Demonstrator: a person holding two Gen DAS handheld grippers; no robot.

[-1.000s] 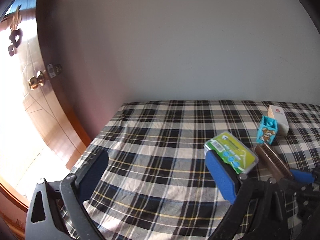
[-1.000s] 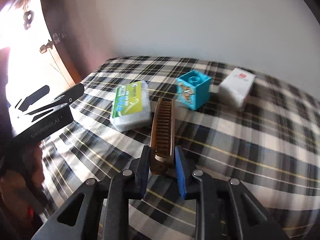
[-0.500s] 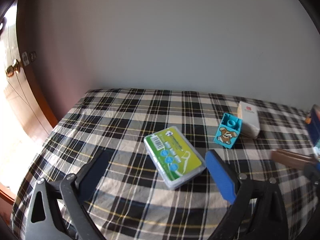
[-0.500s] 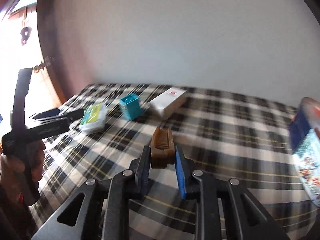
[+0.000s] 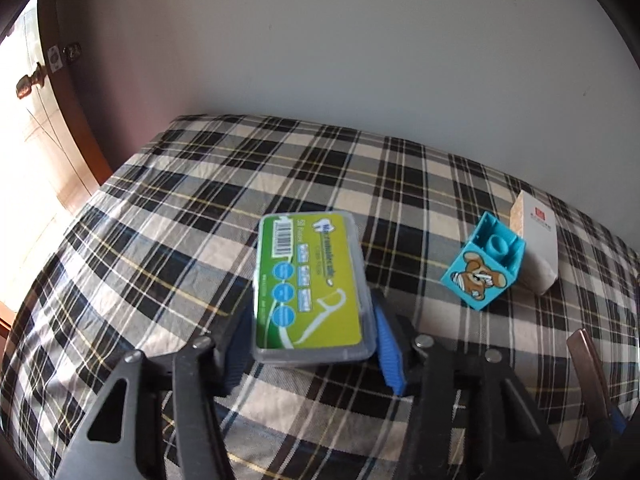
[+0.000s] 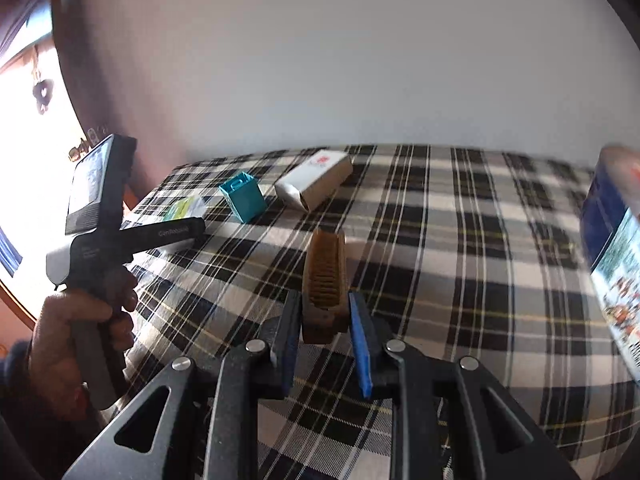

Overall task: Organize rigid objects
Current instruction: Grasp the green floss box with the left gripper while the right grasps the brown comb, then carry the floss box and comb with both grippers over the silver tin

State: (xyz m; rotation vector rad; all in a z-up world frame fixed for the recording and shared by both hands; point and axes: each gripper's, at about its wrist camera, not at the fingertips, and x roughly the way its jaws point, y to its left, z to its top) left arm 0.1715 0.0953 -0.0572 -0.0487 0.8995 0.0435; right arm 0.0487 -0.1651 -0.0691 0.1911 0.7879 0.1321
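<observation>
My left gripper (image 5: 310, 338) is shut on a green floss-pick box (image 5: 310, 280), gripping its near end just above the plaid cloth. A teal toy block with a bear (image 5: 484, 266) and a white carton (image 5: 534, 248) lie to its right. My right gripper (image 6: 324, 334) is shut on a brown wooden comb (image 6: 324, 276) and holds it above the cloth; the comb's end also shows in the left wrist view (image 5: 588, 368). In the right wrist view the teal block (image 6: 244, 196), the white carton (image 6: 316, 180) and the green box (image 6: 186, 208) lie far left.
The plaid cloth (image 5: 200, 220) covers a table against a grey wall. A wooden door with a knob (image 5: 28, 84) is at the left. A blue printed box (image 6: 612, 256) stands at the right edge of the right wrist view. The left hand and its gripper handle (image 6: 100, 248) are at the left.
My left gripper moved in on the green box and shut on it. My right gripper swung right with the comb, away from the block and carton.
</observation>
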